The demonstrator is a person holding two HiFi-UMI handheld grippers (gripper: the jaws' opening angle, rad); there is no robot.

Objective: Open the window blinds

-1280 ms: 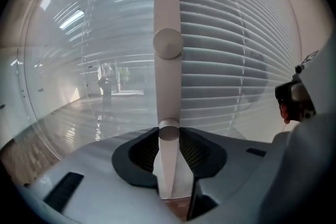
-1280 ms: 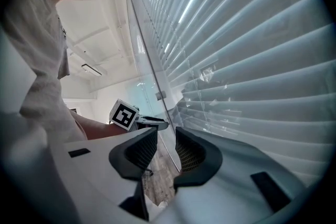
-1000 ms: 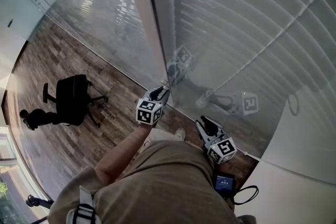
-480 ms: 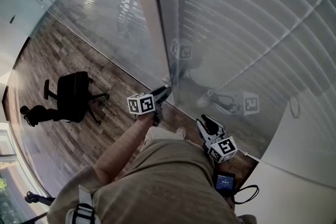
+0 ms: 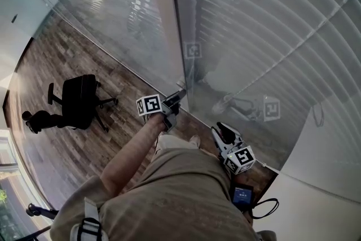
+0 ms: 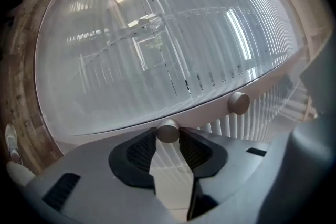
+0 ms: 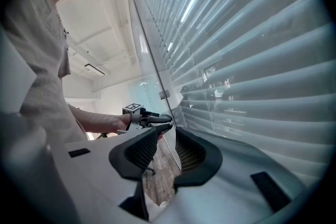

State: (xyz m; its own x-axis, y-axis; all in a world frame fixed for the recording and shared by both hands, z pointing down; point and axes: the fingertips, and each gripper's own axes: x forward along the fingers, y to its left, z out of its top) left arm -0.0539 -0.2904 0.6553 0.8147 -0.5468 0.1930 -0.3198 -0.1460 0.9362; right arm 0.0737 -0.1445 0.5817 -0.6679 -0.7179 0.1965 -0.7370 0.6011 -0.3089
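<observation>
While the left tool (image 5: 179,93) clamps the frame-edge knob (image 6: 168,131), the right tool (image 7: 167,139) gapes empty beside the blinds (image 7: 252,60).

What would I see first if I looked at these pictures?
The big white blinds fill most of the view. The left gripper pinches a small round knob on the white frame, and the right gripper hangs open nearby. A black office chair stands on the wood floor at left.

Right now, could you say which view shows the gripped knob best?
Left gripper view: the knob sits large in the left hand-held gripper. Head and right gripper views show only that gripper at the glass; knob unclear.
</observation>
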